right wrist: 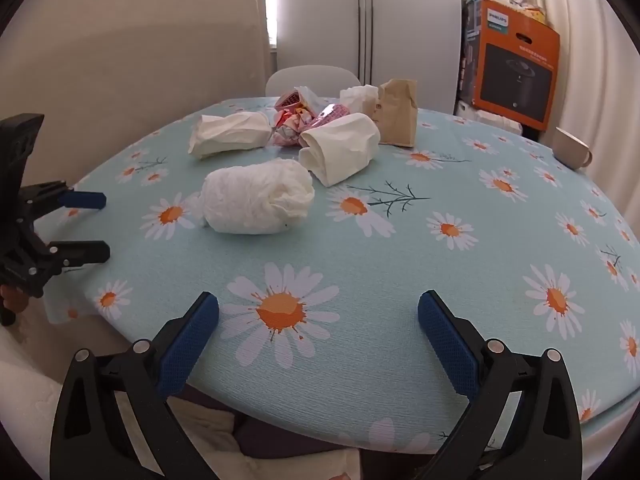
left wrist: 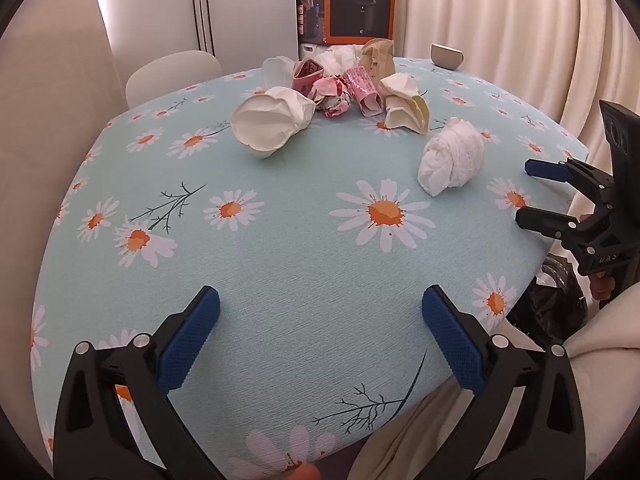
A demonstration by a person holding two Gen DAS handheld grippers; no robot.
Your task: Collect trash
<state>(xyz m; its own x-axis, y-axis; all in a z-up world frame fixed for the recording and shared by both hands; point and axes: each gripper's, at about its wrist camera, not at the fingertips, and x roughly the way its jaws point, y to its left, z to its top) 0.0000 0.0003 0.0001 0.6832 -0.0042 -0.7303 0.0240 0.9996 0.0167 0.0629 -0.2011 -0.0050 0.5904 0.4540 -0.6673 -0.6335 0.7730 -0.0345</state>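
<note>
A pile of trash lies at the far side of the daisy-print table (left wrist: 280, 208): a crumpled white paper wad (left wrist: 450, 160) (right wrist: 258, 197) nearest, a crushed white cup (left wrist: 272, 124) (right wrist: 230, 133), another cream wrapper (right wrist: 340, 148), pink and red wrappers (left wrist: 348, 88) (right wrist: 304, 118) and a brown paper bag (left wrist: 378, 56) (right wrist: 396, 114). My left gripper (left wrist: 320, 312) is open and empty over the near table edge; it also shows in the right wrist view (right wrist: 98, 224). My right gripper (right wrist: 318, 316) is open and empty, right of the left one (left wrist: 536, 192).
A beige mug (left wrist: 446, 56) (right wrist: 570, 154) stands at the far right of the table. An orange Philips box (left wrist: 360, 0) (right wrist: 516, 64) and a white chair (left wrist: 172, 72) stand behind the table. A black bag (left wrist: 548, 304) hangs below the right edge.
</note>
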